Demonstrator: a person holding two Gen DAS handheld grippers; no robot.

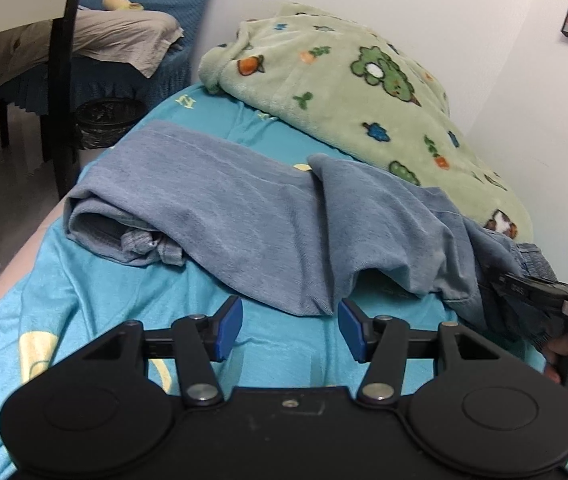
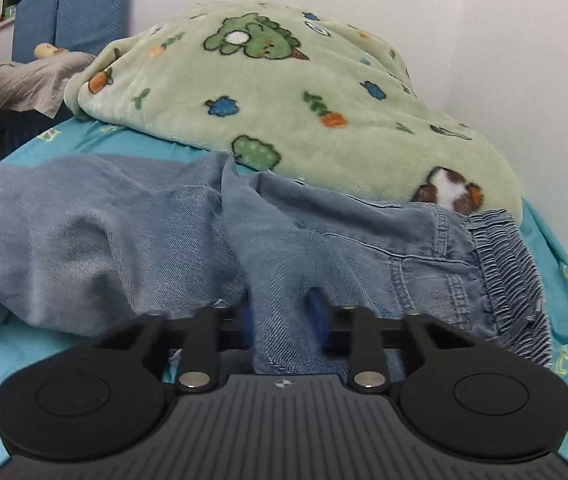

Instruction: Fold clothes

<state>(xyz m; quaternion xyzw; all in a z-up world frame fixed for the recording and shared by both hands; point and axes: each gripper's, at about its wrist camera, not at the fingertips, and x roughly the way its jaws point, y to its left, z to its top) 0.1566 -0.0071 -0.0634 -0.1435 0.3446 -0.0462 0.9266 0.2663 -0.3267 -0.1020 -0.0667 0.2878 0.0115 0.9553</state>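
Light blue jeans lie folded lengthwise across the teal bed sheet, legs toward the left and the elastic waistband at the right. My left gripper is open just above the sheet, its blue pads on either side of the near edge of a leg fold, with nothing between them. My right gripper is shut on a bunch of denim near the jeans waist. In the left wrist view the right gripper shows at the far right with denim hanging from it, a hand behind it.
A green fleece blanket with cartoon prints is heaped behind the jeans against the white wall. The bed's left edge drops to the floor, where a black bin, a dark table leg and a blue-covered chair stand.
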